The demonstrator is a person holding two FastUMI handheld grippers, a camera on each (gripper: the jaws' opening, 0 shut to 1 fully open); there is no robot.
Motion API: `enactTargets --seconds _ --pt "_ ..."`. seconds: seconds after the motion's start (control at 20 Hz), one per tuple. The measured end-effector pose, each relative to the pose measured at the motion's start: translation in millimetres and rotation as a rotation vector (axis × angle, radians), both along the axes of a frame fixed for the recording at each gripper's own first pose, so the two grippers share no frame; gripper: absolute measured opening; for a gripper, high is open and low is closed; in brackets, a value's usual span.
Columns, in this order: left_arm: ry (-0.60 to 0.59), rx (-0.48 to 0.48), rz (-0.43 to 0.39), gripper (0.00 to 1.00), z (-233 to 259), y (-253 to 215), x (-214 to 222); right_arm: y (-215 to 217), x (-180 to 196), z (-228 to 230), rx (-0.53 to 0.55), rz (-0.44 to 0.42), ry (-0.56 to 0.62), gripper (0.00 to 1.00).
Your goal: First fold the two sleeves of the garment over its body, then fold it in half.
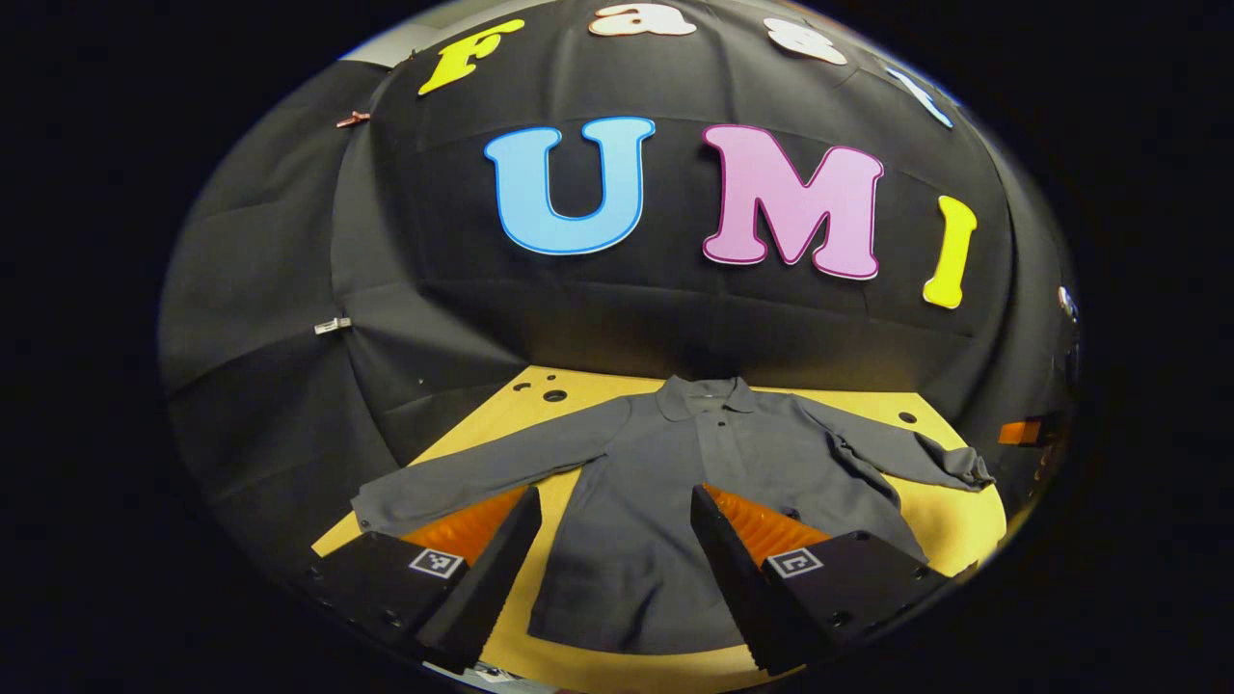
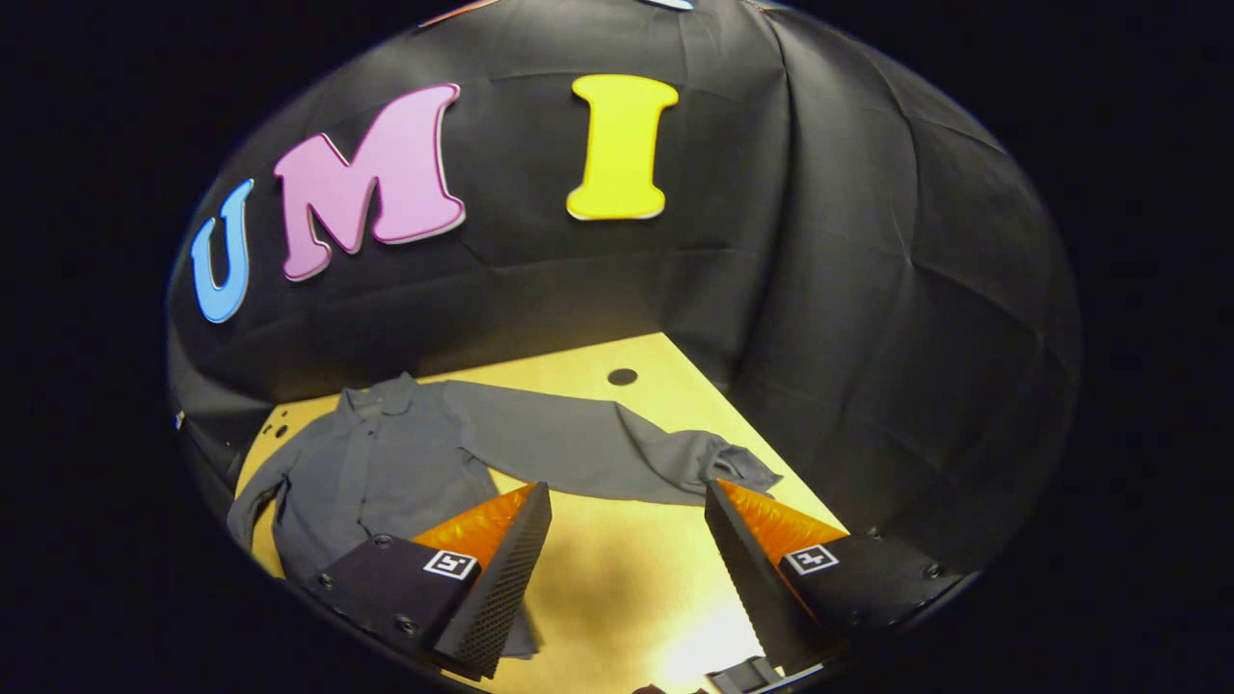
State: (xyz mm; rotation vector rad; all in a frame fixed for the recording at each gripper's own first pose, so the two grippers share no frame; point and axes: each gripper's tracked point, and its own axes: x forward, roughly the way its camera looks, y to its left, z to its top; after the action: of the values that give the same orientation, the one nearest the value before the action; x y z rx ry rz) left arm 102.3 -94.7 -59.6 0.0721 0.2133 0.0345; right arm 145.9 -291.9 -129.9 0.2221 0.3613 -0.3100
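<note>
The wooden table (image 1: 950,525) carries my work. On it the grey collared shirt (image 1: 665,482) lies flat and face up, collar toward the booth wall, button placket down the middle — both long sleeves spread outward, neither folded over the body. One sleeve (image 1: 463,477) runs straight; the other sleeve (image 2: 598,448) ends in a crumpled cuff. My left gripper (image 1: 617,525) hangs above the shirt's body with fingers spread wide, gripping nothing. My right gripper (image 2: 627,525) hovers near the crumpled cuff, likewise spread and empty.
</note>
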Motion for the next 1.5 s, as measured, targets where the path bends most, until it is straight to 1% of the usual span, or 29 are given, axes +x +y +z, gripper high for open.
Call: enactTargets --seconds 0.15,0.4,0.6,0.75,0.85,1.0,1.2,1.3,1.4,1.5 --pt "0.011 0.016 0.005 0.98 -2 -9 5 -16 20 -25 0.038 0.003 0.041 0.99" --pt "0.048 0.059 0.001 0.98 -13 -18 8 -52 53 -68 0.02 -0.003 0.117 0.99" --pt "0.086 0.052 0.014 0.98 -22 -23 10 -71 75 -97 0.049 -0.012 0.166 0.99" --pt "0.109 0.076 0.015 0.98 -29 -24 13 -85 87 -119 0.066 -0.04 0.209 0.99" --pt "0.114 0.101 0.016 0.98 -30 -26 15 -92 95 -128 0.107 -0.063 0.222 0.99" --pt "0.131 0.104 0.015 0.97 -32 -28 18 -104 107 -146 0.121 -0.093 0.249 0.99" --pt "0.152 0.113 -0.028 0.97 -37 -46 27 -109 118 -161 0.166 -0.105 0.288 0.99" --pt "0.148 0.132 -0.054 0.96 -36 -54 29 -113 129 -166 0.139 -0.108 0.289 0.99" --pt "0.145 0.138 -0.071 0.96 -37 -62 30 -110 126 -164 0.109 -0.094 0.291 0.99" --pt "0.137 0.123 -0.084 0.96 -35 -69 28 -108 128 -164 0.117 -0.085 0.291 0.95"
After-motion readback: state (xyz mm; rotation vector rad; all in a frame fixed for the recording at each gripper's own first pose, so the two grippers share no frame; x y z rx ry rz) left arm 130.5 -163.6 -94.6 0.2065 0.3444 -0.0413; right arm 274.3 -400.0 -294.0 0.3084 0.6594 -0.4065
